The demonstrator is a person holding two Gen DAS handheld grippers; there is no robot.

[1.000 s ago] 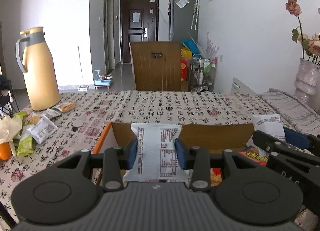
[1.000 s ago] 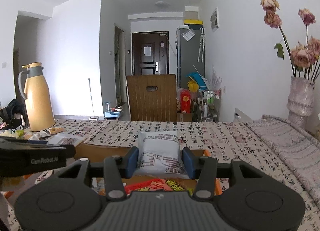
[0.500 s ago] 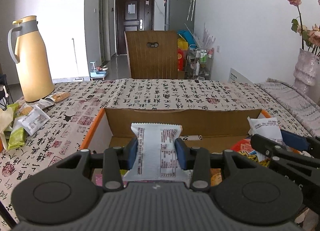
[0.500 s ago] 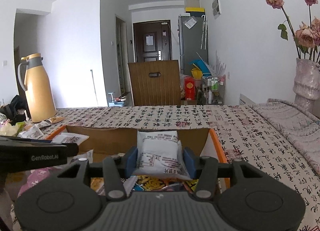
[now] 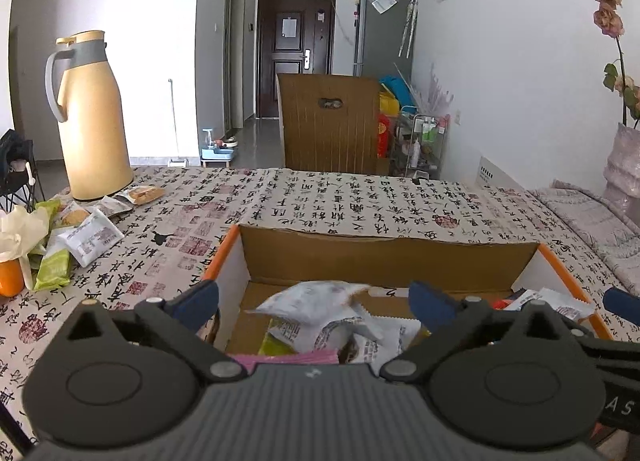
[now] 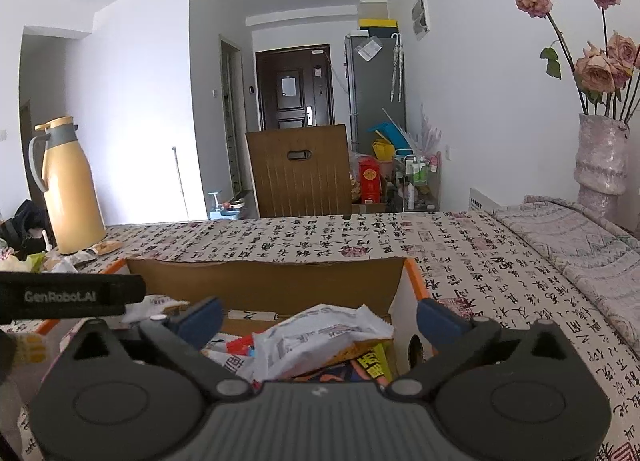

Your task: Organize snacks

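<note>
Snacks (image 5: 86, 239) beside thermos (image 5: 92, 117) show leftward only.

You are in a home, in a lived-in dining area that opens onto an entry hall. You face a dark front door (image 6: 295, 87) at the end of the hall, with a grey fridge (image 6: 374, 89) beside it and a cluttered little rack (image 6: 420, 181) at its foot. A wooden chair (image 6: 300, 171) is drawn up to the table (image 6: 460, 257), which wears a cloth printed with calligraphy. On it stand a yellow thermos jug (image 6: 70, 189) and a vase (image 6: 602, 159) of dried roses (image 6: 600, 65).
</note>
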